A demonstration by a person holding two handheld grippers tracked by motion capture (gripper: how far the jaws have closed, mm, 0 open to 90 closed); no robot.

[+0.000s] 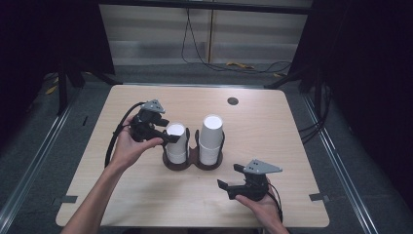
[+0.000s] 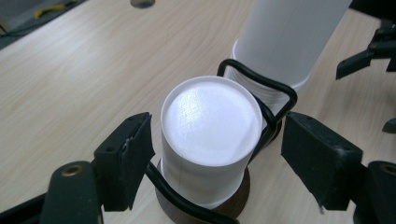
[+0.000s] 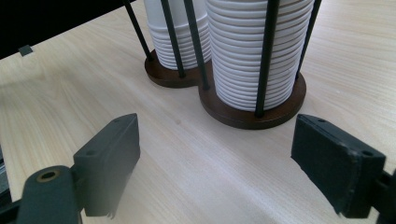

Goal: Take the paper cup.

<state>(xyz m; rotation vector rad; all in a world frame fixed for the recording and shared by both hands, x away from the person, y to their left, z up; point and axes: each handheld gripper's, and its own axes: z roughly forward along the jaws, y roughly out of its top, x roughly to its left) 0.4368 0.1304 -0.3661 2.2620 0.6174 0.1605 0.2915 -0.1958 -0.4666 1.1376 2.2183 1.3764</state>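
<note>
The left hand-held gripper [image 2: 212, 149] is held spread around the shorter stack of white cups [image 2: 210, 140], one pad on either side; small gaps are seen, so nothing is grasped. That stack is seated in the wire cup holder [image 1: 194, 163] near the middle of the tabletop [image 1: 272, 131]. The right hand-held gripper [image 3: 215, 163] is kept wide apart and empty, near the taller stack [image 3: 254, 56].

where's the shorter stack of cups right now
In the high view the shorter cup stack stands in the left ring of the holder at mid-table, beside the taller stack, with the left claw around its top.
</note>
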